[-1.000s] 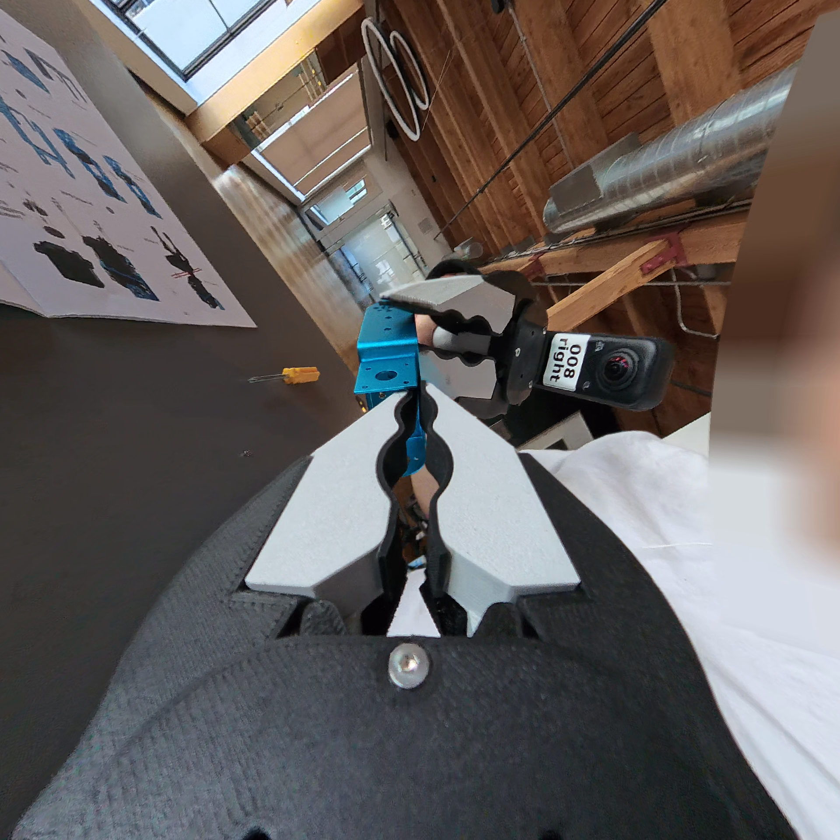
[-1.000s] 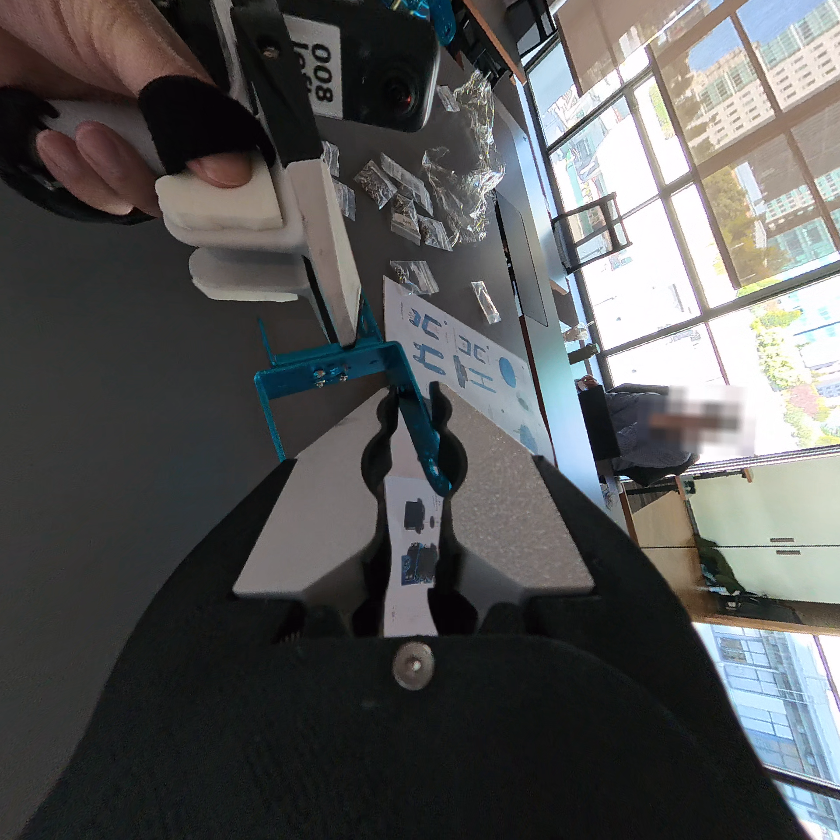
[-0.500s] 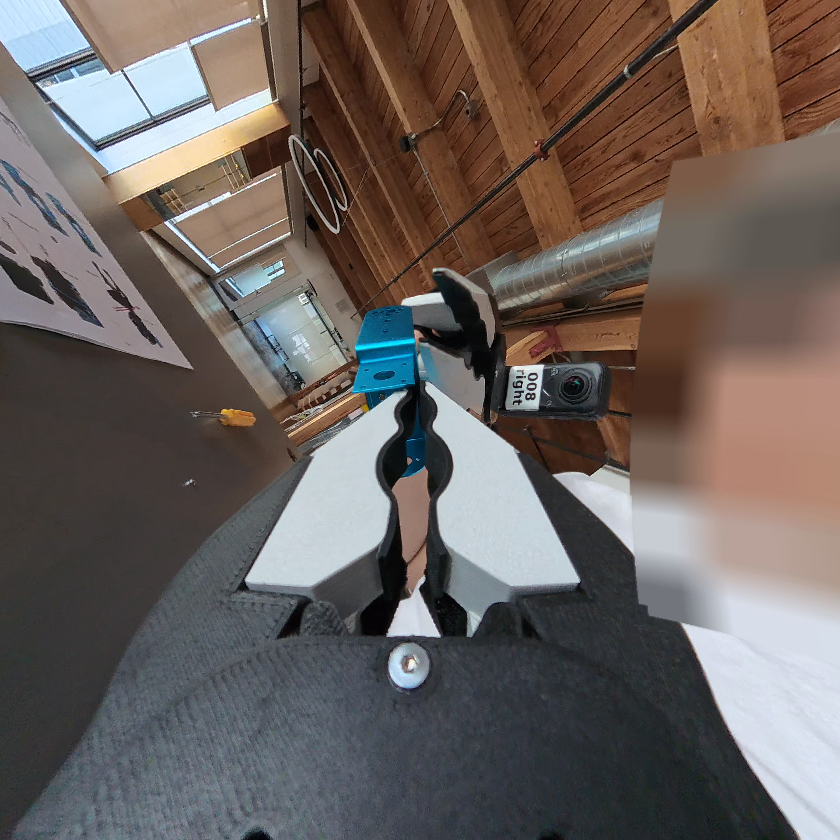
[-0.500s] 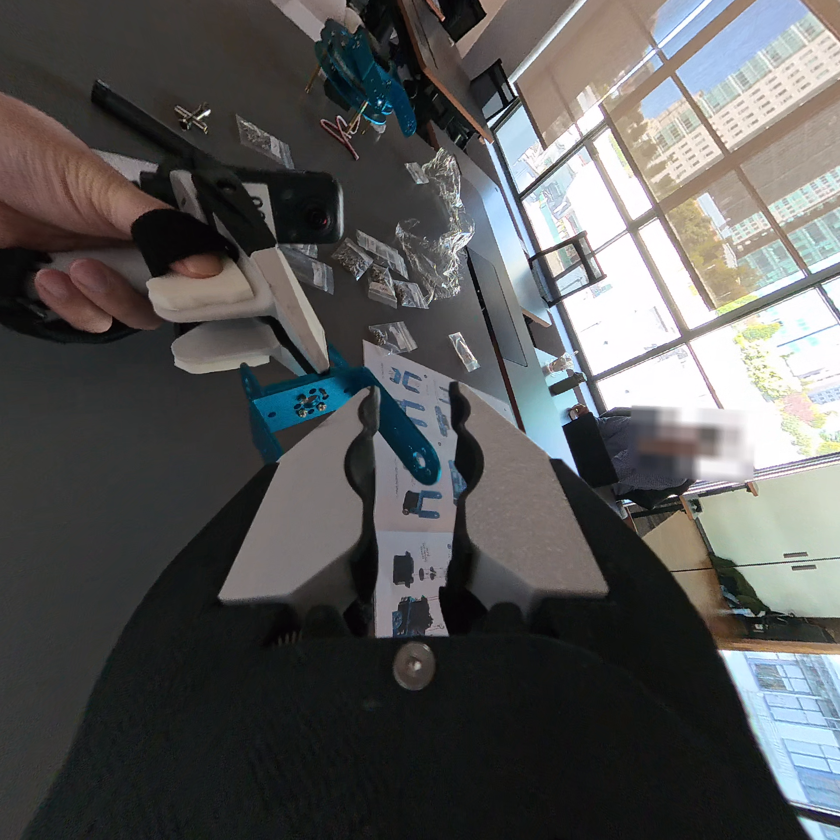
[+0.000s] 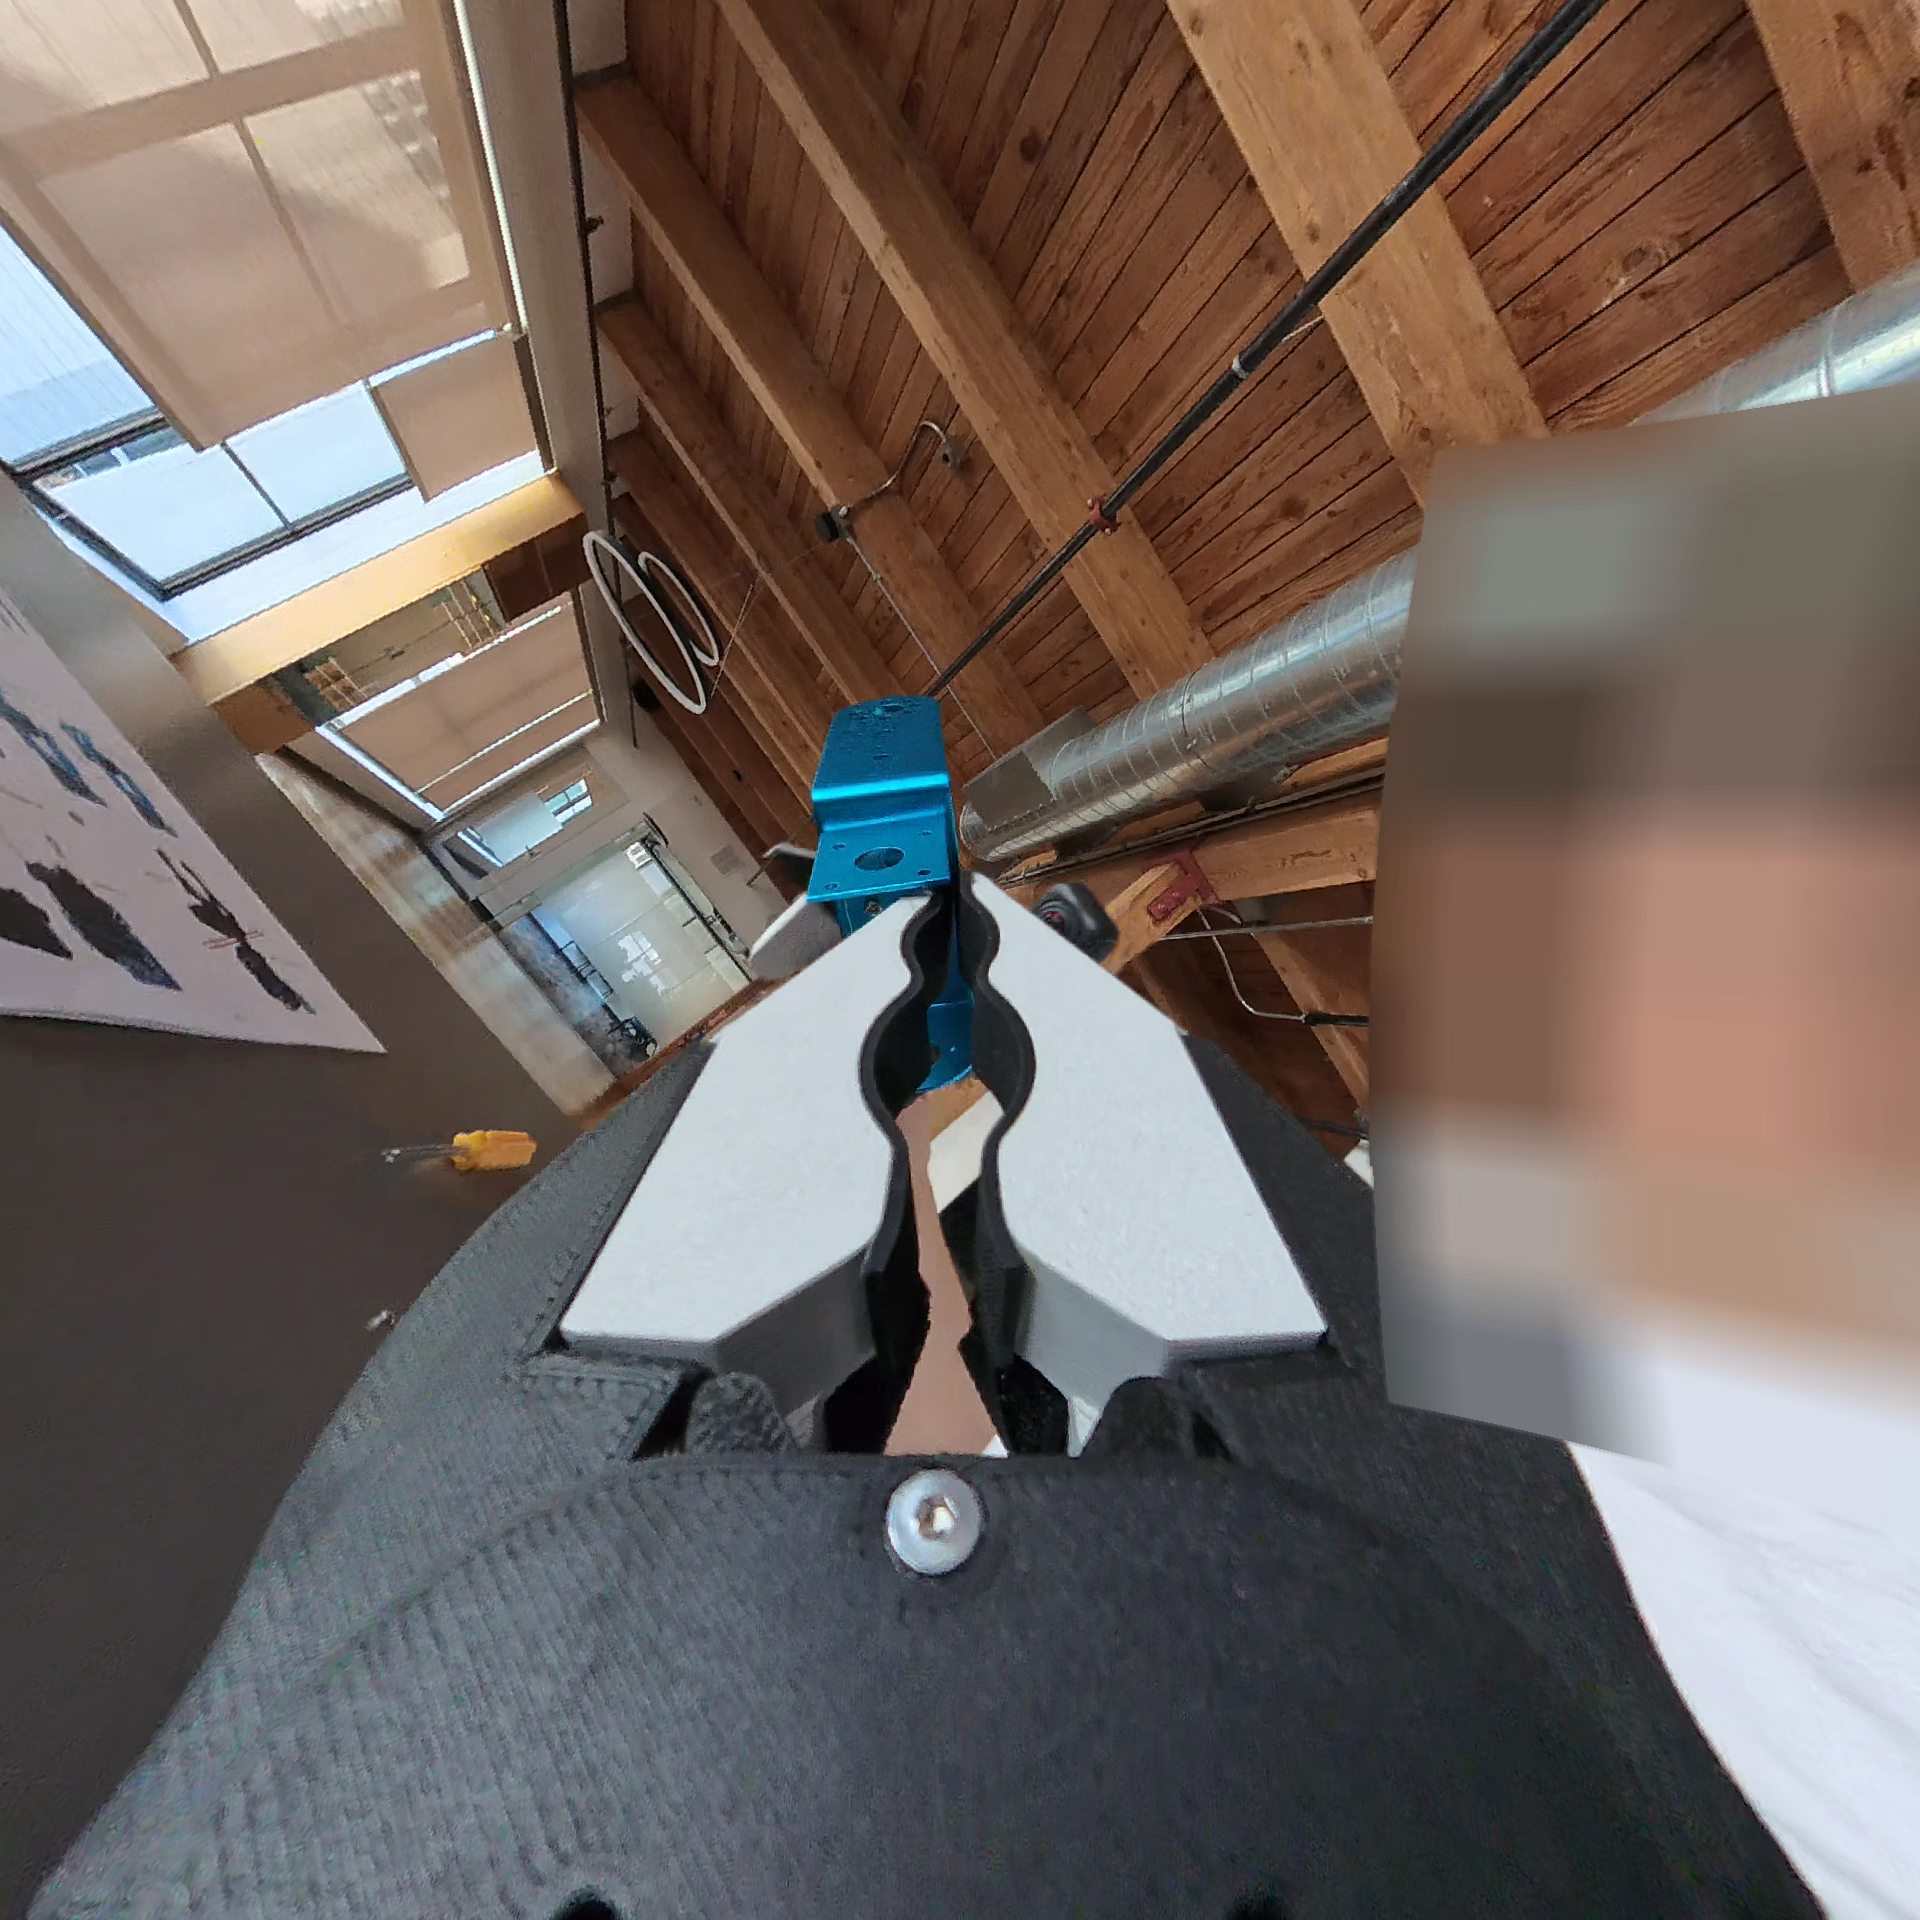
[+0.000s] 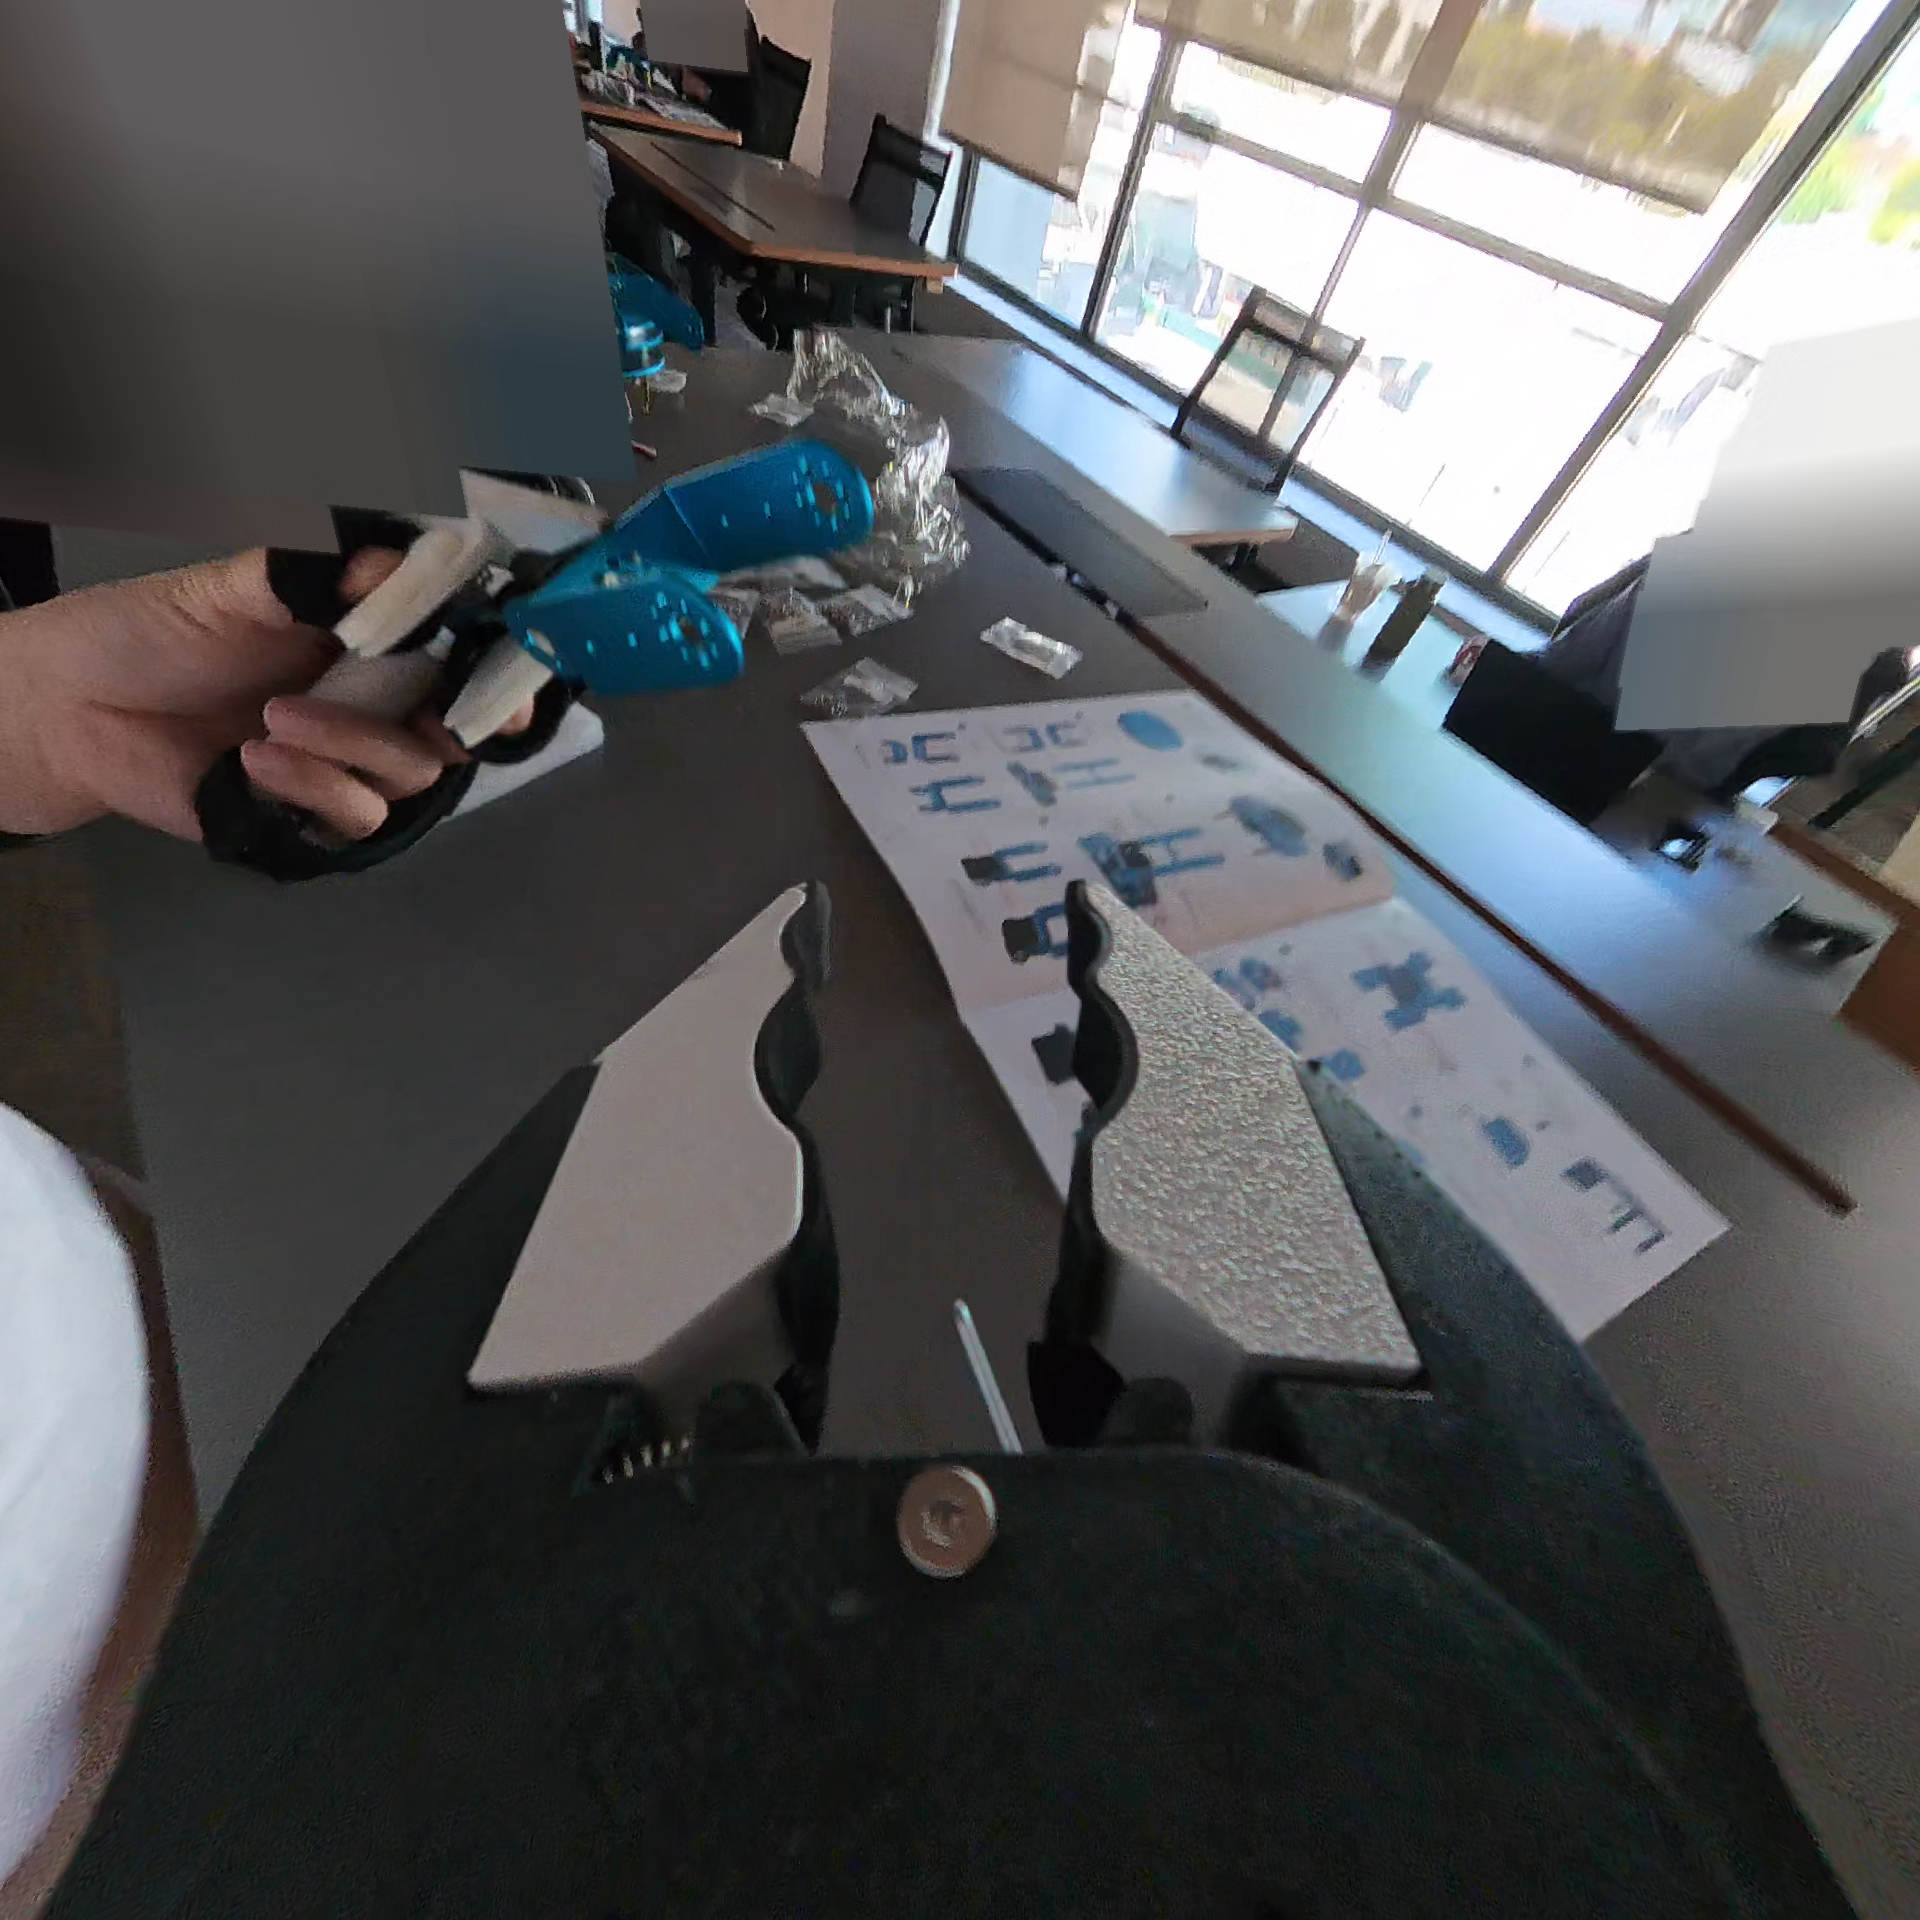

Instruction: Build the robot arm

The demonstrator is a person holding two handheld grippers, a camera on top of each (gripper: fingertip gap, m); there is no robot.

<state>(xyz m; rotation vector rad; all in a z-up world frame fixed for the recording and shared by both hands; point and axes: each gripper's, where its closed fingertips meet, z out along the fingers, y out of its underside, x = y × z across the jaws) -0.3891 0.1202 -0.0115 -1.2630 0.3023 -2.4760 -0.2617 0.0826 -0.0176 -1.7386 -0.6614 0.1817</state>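
Left wrist view. Left tool point(image 5: 951, 914) pinched nearly closed on a blue metal bracket point(image 5: 883, 821), clamped by its lower flange between the pads. The bracket stands out past the tips, long axis running on along the tool's own line, free end pointing away from the tool toward the timber ceiling. It is lifted clear of the dark counter point(image 5: 208, 1195). Left of the tool: a printed sheet point(image 5: 125, 914) lying flat, and nearer, a small yellow-handled screwdriver point(image 5: 483, 1150). Just beyond the tips, right side, a bit of a camera lens, partly hidden. A white sleeve point(image 5: 1766, 1610) at lower right.

Right wrist view. Right tool point(image 6: 945, 935) with jaws spread wide, nothing between them, hovering over the counter point(image 6: 364, 987). Between the fingers near their base, a thin silver rod point(image 6: 987, 1371) lies on the counter; it seems not to be touched, though I cannot be sure. Ahead and to the right: the printed sheet point(image 6: 1351, 935) with blue diagrams. Ahead and to the left, well apart: a hand point(image 6: 177, 707) working the left tool point(image 6: 540, 608), which carries the bracket point(image 6: 686, 582). Its two perforated blue arms reach rightward, side by side, rounded ends pointing away from the hand. Beyond it, small clear bags point(image 6: 862, 686) of hardware scattered on the counter.

As things stand: one tool holds the bracket alone, aloft; the other is free.
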